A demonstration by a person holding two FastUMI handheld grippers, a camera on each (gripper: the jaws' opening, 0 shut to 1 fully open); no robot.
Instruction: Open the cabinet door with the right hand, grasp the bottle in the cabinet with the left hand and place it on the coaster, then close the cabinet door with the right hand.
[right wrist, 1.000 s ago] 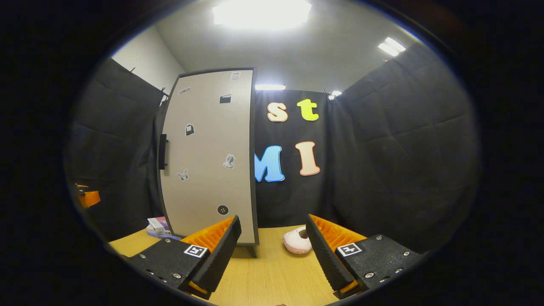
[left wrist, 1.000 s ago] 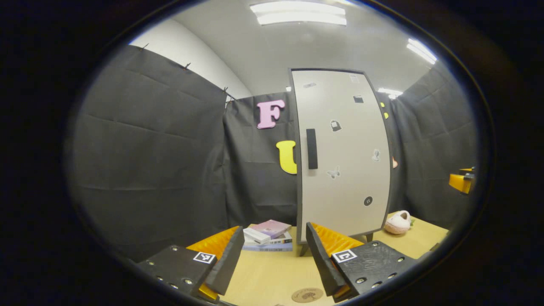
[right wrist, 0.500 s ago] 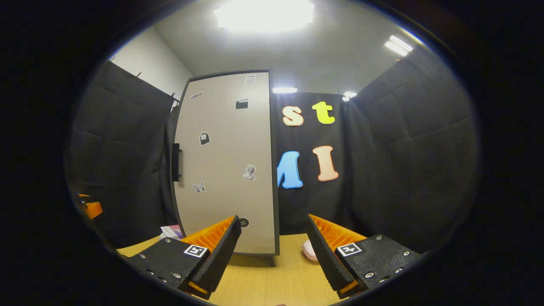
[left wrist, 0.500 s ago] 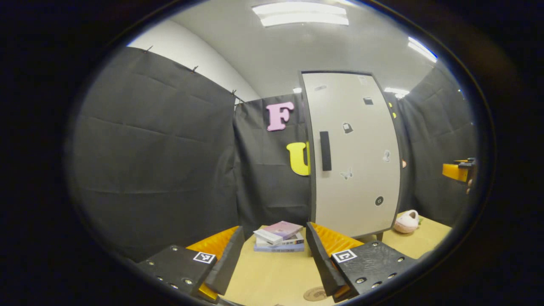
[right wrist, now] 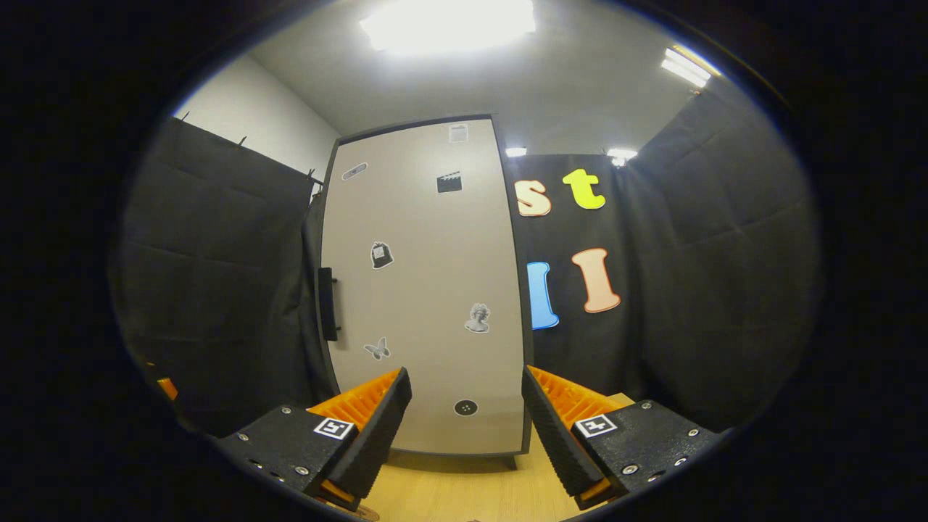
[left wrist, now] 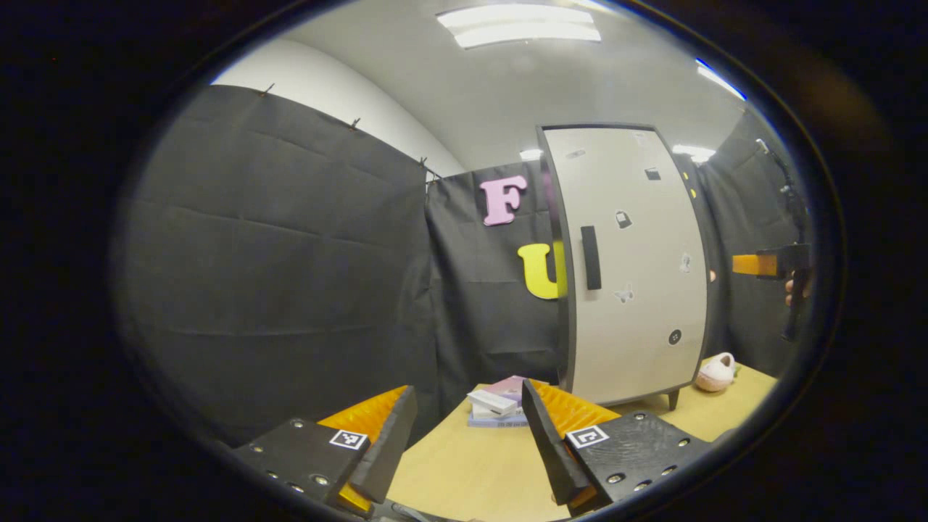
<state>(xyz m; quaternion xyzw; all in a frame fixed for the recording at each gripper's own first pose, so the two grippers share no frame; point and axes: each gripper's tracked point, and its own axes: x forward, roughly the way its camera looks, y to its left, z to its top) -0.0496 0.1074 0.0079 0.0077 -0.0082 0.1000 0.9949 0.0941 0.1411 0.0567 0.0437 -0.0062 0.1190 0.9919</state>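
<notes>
Since a second ago the cabinet door (right wrist: 424,283) has grown and slid toward the middle of the right gripper view, so the right gripper (right wrist: 465,428) has closed in on it, while in the left gripper view the cabinet has drifted off to the right. That door stands shut, its dark handle (right wrist: 327,303) on the edge that lies up and to the left of the right gripper, well apart from the fingers, which are spread wide with nothing between them. By my reading the opening step is in hand: the next move calls for swinging the right gripper left and up to the handle and closing on it before pulling. Behind the door the bottle is hidden, so its place inside cannot be told. Farther out, the left gripper (left wrist: 467,446) hangs low over the table (left wrist: 464,471), fingers also apart and empty, with a stack of books (left wrist: 496,402) just beyond them.
</notes>
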